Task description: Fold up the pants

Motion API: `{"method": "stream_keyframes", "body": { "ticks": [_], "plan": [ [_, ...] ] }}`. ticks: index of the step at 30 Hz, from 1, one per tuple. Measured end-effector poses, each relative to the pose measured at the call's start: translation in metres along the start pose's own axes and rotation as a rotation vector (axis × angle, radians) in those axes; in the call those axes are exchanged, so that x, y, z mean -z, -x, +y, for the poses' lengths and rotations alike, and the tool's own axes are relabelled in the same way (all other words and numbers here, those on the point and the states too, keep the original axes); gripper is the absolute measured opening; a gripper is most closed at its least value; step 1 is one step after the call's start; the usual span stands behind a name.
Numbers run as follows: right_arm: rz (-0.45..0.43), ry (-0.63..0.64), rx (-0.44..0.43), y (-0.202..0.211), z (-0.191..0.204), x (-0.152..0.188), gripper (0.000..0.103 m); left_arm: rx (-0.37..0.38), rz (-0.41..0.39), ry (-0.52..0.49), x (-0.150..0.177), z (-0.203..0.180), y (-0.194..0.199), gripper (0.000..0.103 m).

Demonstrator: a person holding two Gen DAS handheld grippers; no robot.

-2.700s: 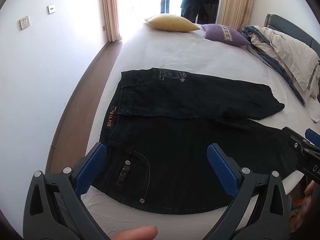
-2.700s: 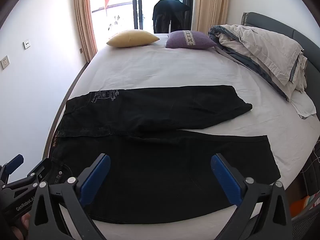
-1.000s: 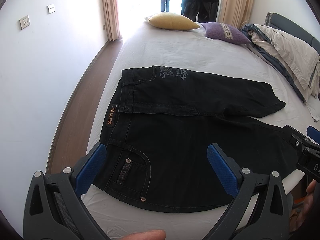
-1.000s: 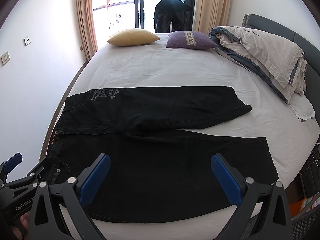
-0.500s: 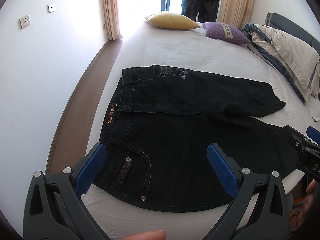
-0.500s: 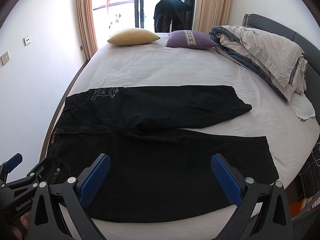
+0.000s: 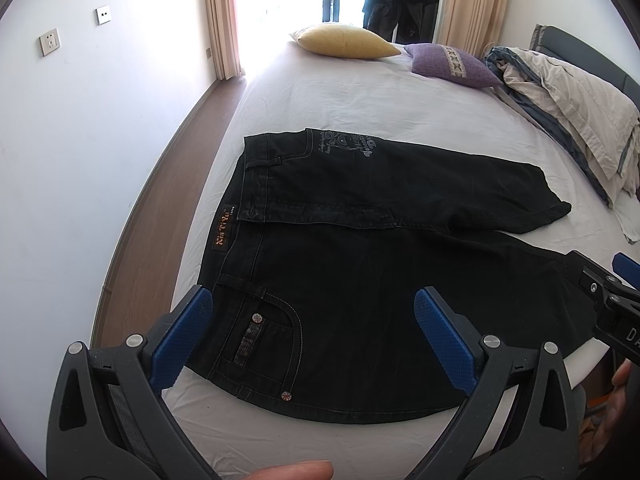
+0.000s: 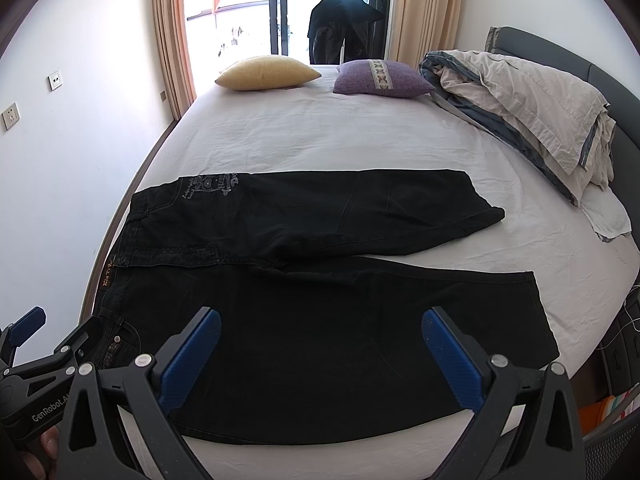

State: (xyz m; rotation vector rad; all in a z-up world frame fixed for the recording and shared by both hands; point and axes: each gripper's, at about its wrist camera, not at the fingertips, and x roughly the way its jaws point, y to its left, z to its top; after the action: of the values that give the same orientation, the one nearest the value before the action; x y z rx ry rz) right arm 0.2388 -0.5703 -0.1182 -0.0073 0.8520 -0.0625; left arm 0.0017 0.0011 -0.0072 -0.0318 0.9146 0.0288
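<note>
Black jeans (image 7: pixel 360 280) lie spread flat on the white bed sheet (image 7: pixel 340 92), waistband to the left, both legs running to the right. They also show in the right wrist view (image 8: pixel 320 280). My left gripper (image 7: pixel 312 320) is open and empty, hovering above the waist and front pocket end. My right gripper (image 8: pixel 320 344) is open and empty, hovering above the near leg. Each gripper shows at the edge of the other's view: the right one (image 7: pixel 600 292), the left one (image 8: pixel 48 344).
A yellow pillow (image 8: pixel 268 73) and a purple pillow (image 8: pixel 382 78) lie at the far end of the bed. A crumpled duvet (image 8: pixel 528 108) is heaped along the right side. A wall and wooden floor strip (image 7: pixel 160 184) run along the left.
Both grippers have drifted slightly nearer the jeans. The jeans have not moved, and both grippers stay open.
</note>
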Motion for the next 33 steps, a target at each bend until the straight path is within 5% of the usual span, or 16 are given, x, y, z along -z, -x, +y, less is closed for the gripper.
{"method": "stream_keyframes", "body": {
  "ticks": [23,30,33],
  "plan": [
    [0.011,0.007,-0.015,-0.005,-0.001,0.004,0.103,-0.016,-0.006,-0.031,0.002,-0.002,-0.006,0.103],
    [0.018,0.013,-0.154,-0.033,-0.024,-0.010,0.103,0.071,-0.037,-0.085,-0.034,0.014,-0.039,0.103],
    [0.010,0.035,-0.189,-0.051,-0.034,-0.024,0.103,0.189,-0.009,-0.128,-0.069,0.024,-0.072,0.103]
  ]
}}
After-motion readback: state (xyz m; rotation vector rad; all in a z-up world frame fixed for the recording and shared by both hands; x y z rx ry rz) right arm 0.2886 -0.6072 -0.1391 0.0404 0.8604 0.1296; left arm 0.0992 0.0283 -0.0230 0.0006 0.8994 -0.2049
